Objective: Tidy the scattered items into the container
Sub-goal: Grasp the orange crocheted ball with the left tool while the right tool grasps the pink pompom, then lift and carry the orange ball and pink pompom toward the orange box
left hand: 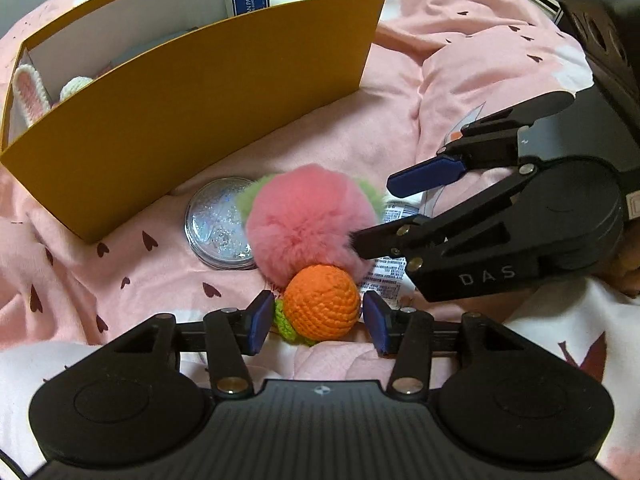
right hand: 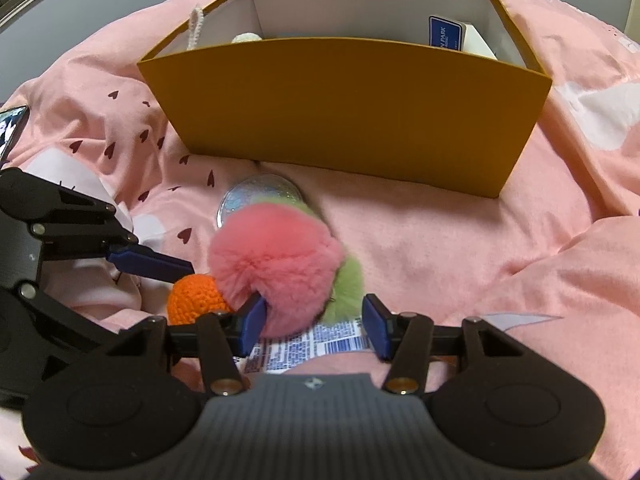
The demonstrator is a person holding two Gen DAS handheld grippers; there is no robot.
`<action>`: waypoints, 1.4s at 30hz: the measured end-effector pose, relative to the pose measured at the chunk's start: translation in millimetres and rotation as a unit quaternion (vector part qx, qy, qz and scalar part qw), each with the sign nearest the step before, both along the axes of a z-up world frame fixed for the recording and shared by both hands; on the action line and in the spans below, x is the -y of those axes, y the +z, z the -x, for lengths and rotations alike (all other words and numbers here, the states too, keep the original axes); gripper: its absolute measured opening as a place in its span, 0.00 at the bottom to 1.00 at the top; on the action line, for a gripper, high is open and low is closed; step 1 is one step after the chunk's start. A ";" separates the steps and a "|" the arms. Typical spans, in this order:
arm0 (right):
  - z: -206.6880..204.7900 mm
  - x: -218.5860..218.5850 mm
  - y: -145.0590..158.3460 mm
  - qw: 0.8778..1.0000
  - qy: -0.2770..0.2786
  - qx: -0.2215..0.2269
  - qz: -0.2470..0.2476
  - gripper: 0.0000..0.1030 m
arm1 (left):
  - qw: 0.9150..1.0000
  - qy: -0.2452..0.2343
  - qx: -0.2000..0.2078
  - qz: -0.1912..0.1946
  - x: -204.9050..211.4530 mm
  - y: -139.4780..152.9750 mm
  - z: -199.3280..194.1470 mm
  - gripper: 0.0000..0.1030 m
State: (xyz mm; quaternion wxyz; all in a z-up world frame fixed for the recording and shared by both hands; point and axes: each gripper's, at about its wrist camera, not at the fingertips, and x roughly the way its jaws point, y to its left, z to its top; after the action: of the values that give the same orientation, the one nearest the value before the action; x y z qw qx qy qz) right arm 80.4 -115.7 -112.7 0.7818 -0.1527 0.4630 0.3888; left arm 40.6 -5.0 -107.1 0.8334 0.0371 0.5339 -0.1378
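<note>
Two grippers stood over soft toys on a pink bedspread [left hand: 384,92], near a yellow box

The left gripper [left hand: 316,322] was open, its pads either side of an orange crochet ball [left hand: 320,300] without pressing it. The right gripper [right hand: 316,322] was open too, one pad sunk in the fur of a pink pompom [right hand: 276,268], which lay over a printed packet [right hand: 304,344]. Beyond it sat a round glitter case [left hand: 216,222], then the yellow box [right hand: 352,108], holding a blue card [right hand: 444,34]
</note>
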 end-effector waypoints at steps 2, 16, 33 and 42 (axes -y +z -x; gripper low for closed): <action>-0.1 0.1 0.0 1.000 0.000 0.000 0.000 0.54 | 1.000 0.000 -0.005 -0.006 0.7 -3.4 -0.8 0.54; 0.9 1.0 6.6 1.000 0.005 0.011 -0.013 0.56 | 0.999 0.046 0.004 -0.002 -19.0 10.3 3.0 0.44; 7.5 -46.1 1.1 0.989 0.125 0.078 0.028 0.76 | 0.990 0.135 0.000 -0.032 -53.4 13.4 -8.2 0.44; 4.6 -53.3 -24.1 0.991 0.115 0.060 0.040 0.68 | 0.990 0.134 -0.004 -0.034 -53.9 7.4 -7.2 0.44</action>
State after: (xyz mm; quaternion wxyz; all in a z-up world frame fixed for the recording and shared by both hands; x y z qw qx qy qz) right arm 75.8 -62.4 -136.8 0.7519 -0.2591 0.4095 0.4471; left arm 47.8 48.9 -99.8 0.8403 -0.0068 0.5421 -0.0066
